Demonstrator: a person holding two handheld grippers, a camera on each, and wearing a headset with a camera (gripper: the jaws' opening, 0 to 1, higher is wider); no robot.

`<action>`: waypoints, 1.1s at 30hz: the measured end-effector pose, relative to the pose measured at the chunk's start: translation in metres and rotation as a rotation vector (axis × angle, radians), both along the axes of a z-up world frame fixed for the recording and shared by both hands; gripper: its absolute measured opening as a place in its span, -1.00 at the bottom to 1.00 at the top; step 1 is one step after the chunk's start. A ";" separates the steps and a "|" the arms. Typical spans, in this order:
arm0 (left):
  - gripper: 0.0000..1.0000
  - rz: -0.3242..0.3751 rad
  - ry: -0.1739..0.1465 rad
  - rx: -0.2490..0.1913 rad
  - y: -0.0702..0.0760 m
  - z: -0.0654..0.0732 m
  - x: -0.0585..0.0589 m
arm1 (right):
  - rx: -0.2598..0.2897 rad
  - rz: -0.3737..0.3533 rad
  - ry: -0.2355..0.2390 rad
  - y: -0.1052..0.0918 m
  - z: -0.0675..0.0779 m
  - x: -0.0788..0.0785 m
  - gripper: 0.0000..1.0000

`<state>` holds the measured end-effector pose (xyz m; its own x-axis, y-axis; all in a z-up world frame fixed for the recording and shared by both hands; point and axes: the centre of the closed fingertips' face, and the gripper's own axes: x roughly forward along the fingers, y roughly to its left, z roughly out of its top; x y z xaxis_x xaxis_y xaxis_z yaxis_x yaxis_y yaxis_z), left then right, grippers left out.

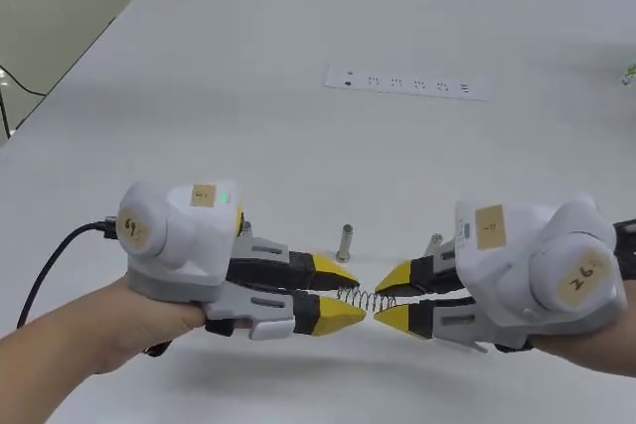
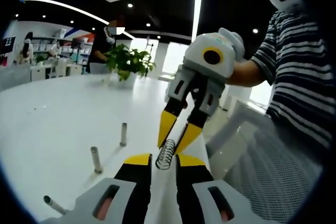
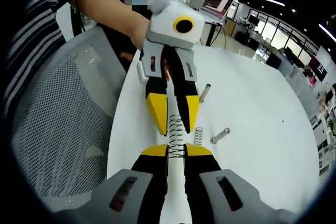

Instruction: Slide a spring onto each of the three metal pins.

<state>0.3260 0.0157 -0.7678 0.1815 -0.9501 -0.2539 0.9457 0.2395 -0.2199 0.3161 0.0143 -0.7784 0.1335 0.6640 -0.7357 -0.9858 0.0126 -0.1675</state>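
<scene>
Fingers of left gripper point(image 1: 350, 297) and right gripper point(image 1: 386, 301) each pinch an end of a silver coil spring point(image 1: 360, 297) above open white surface point(image 1: 298, 126), short steel pin point(image 1: 344, 242) just beyond.

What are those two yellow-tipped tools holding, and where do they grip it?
A spring, spanning between them: the left hand-held gripper pinches one end and the right hand-held gripper pinches the other.

The head view is bright and even, lit from above; the white table point(image 1: 298, 67) is nearly washed out, with a soft grey shadow under the left gripper point(image 1: 356, 298). Both gripper views are dimmer and bend strongly at the edges — ceiling lights point(image 2: 198, 3) burn out white, yet the spring point(image 3: 176, 132) is sharp.
</scene>
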 end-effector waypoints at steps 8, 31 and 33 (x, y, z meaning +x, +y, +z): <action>-0.90 -0.006 -0.005 -0.007 -0.001 0.001 -0.003 | 0.000 0.005 -0.006 0.000 0.001 -0.002 -0.85; -0.95 -0.040 0.010 -0.021 -0.005 0.002 -0.011 | 0.015 -0.001 0.018 -0.002 -0.001 -0.006 -0.84; -0.96 -0.043 0.007 -0.019 -0.006 0.003 -0.012 | 0.019 -0.001 0.017 -0.003 -0.001 -0.006 -0.84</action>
<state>0.3138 0.0097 -0.7651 0.1385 -0.9616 -0.2369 0.9536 0.1941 -0.2303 0.3102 0.0115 -0.7792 0.1220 0.6777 -0.7252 -0.9884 0.0167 -0.1507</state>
